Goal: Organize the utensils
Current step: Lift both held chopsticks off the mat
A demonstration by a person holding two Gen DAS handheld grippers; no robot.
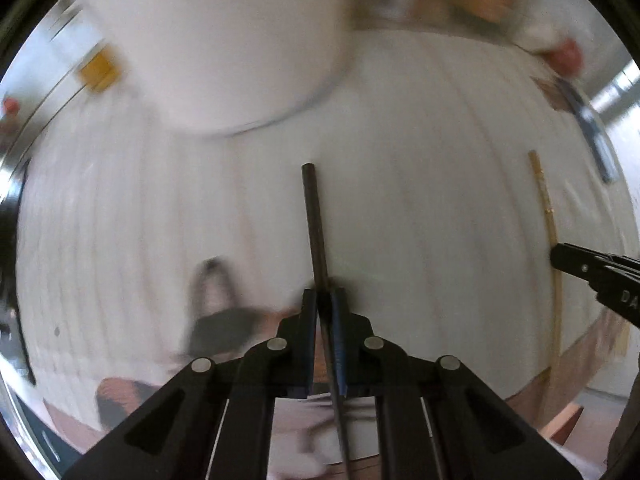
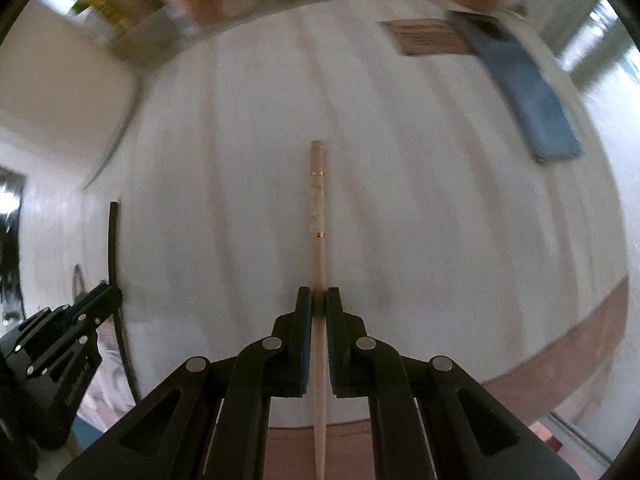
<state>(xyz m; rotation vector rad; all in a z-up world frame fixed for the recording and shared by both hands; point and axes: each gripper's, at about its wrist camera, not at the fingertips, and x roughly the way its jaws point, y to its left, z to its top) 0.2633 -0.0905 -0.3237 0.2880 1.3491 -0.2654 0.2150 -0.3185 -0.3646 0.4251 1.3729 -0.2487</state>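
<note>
Left tongs [image 1: 325, 300] clench a dark chopstick [image 1: 314, 220]; right tongs [image 2: 319, 300] clench a wooden chopstick [image 2: 318, 216], both above the tabletop [image 2: 440, 220].

The left tool [image 1: 325, 300] clamps a dark chopstick [image 1: 316, 224] above the white table [image 1: 420, 220], background blurred

White round desk [image 2: 440, 200], brown rim; blurred shelf clutter [image 2: 192, 8] at 12 o'clock; bright windows [image 2: 600, 40] at 2 o'clock.

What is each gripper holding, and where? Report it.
Left gripper: dark chopstick, gripped past its middle, toward the thin end. Right gripper: wooden chopstick, likewise.
</note>
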